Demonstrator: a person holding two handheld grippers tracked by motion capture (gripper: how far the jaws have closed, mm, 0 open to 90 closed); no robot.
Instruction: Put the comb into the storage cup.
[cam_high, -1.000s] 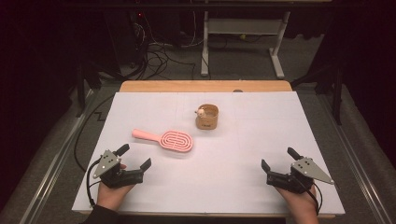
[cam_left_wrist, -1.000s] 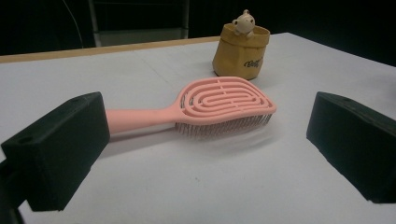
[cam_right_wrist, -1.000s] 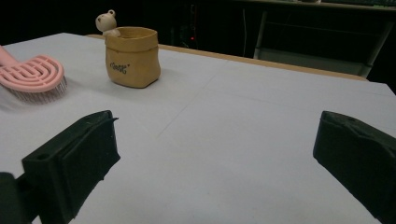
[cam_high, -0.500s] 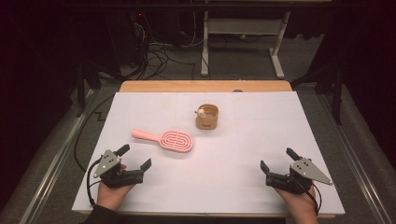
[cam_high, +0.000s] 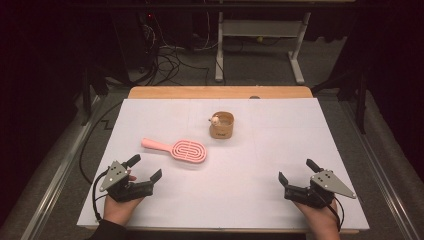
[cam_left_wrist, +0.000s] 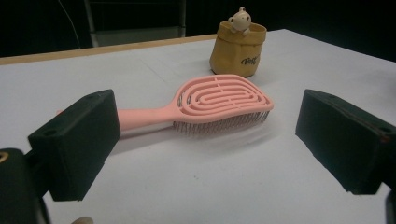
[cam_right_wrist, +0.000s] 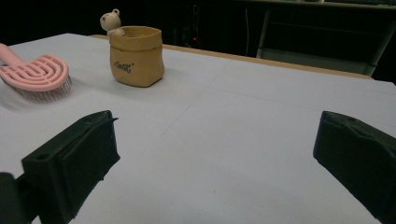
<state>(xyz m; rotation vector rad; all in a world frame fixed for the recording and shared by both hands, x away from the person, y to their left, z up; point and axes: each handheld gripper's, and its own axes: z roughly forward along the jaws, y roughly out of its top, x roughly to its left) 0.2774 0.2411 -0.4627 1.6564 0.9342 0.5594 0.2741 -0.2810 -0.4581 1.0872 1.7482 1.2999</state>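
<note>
Looked like a lab or recording studio rather than a home. Worked at a counter (cam_high: 300, 145) covered in plain white sheeting, ringed by darkness. Had loose cables (cam_high: 170, 60) tangled on the floor behind and a white metal stand (cam_high: 260, 30) beyond.

Dark room; grey floor (cam_high: 260, 70), tangled cables (cam_high: 170, 60), white desk frame (cam_high: 260, 30).

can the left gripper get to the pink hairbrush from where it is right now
Probably yes. The left gripper sits just short of the pink hairbrush, jaws open and empty, having just closed slightly, with bare white table cover between them. The yellow pouch stands behind the brush, out of the way.
</note>
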